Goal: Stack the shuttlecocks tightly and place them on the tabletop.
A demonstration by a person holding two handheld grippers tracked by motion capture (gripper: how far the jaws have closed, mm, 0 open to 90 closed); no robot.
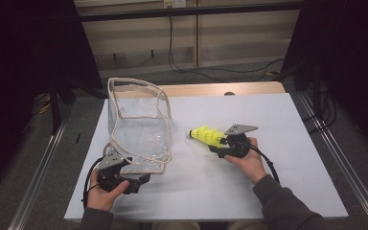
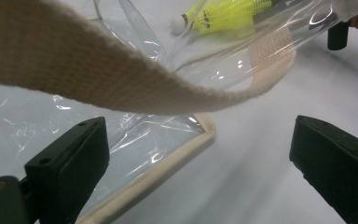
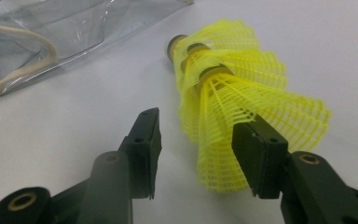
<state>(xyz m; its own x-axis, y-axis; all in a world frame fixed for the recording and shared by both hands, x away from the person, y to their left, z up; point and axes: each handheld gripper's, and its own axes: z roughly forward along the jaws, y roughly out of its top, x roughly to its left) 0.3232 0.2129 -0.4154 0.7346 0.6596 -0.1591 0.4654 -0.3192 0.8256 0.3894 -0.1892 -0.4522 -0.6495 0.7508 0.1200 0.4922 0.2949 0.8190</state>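
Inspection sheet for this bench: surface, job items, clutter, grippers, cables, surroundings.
Surface: white board over a wooden table top.
Job's things: clear bag, open top, beige trim; yellow shuttlecock stack lying on the board.
Clutter: nothing seen.
Grippers: left gripper open at the bag's near corner; right gripper open, one pad against the shuttlecock skirt.
Cables: one trailing from each gripper; more on the floor behind.
Surroundings: dark curtains, metal rails.

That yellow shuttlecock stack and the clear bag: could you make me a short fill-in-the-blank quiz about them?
1. The stacked shuttlecocks are coloured ____.
2. They lie on the table at the ____ gripper, whose jaws stand apart.
3. The bag is made of ____ plastic.
4. The left gripper is ____, beside the bag's strap.

Missing words: yellow; right; clear; open
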